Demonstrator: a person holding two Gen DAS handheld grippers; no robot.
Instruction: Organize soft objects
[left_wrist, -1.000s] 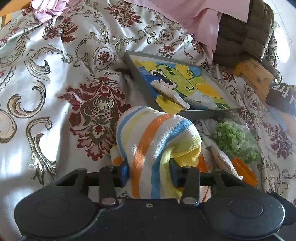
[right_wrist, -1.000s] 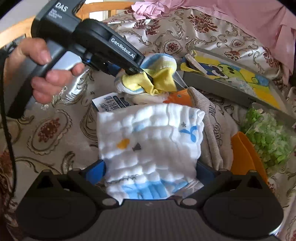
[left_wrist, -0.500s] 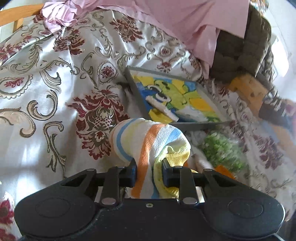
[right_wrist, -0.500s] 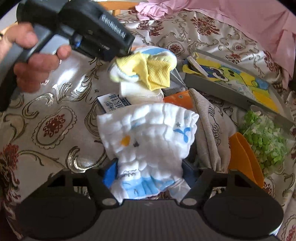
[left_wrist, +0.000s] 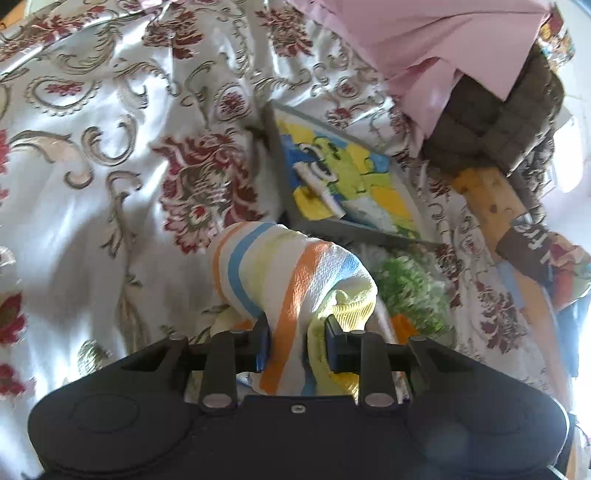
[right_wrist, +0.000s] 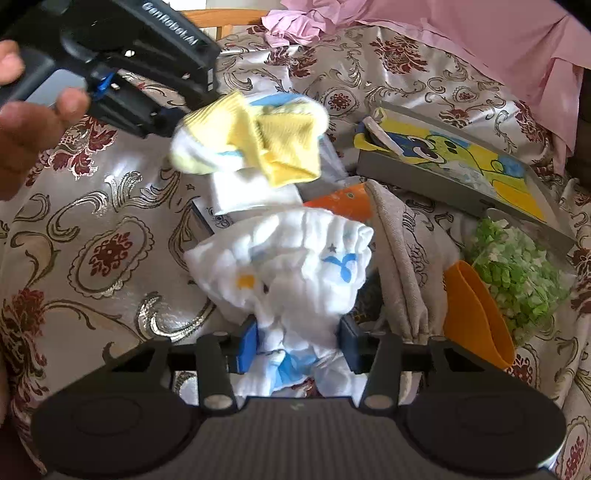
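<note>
The sorting looks barely begun, judging from how the pile lies: both tongs have a cloth in hand, and nothing seems to have reached a settled place. The left gripper (left_wrist: 297, 341) is clenched on the striped towel (left_wrist: 288, 273), a bundle of orange, blue and yellow bands that bulges out ahead of its jaws and hangs clear of the patterned bedspread (left_wrist: 92, 184); from the right wrist view the same bundle shows its yellow underside, up and to the left of the right tongs. The right gripper (right_wrist: 299, 345) has just been closing its jaws on the white muslin cloth (right_wrist: 291, 258), which is bunched between the blue pads (right_wrist: 248, 345) and pinched at its near end, while the far end appears to lie on the heap. Left to do, as I read it: the grey cloth (right_wrist: 402, 258) just right of the right tongs, a white folded piece (right_wrist: 251, 192) beyond the muslin, and the pink fabric (right_wrist: 480, 40) well off at the far edge. As for containers, the only one I can make out is the shallow grey tray (right_wrist: 424, 177) ahead and to the right of the right tongs, with a cartoon picture on its floor and a few small pale items resting inside (too small to name). A bag of green bits (right_wrist: 517, 266) and an orange scoop (right_wrist: 476, 310) lie right of the tongs, outside the tray.
</note>
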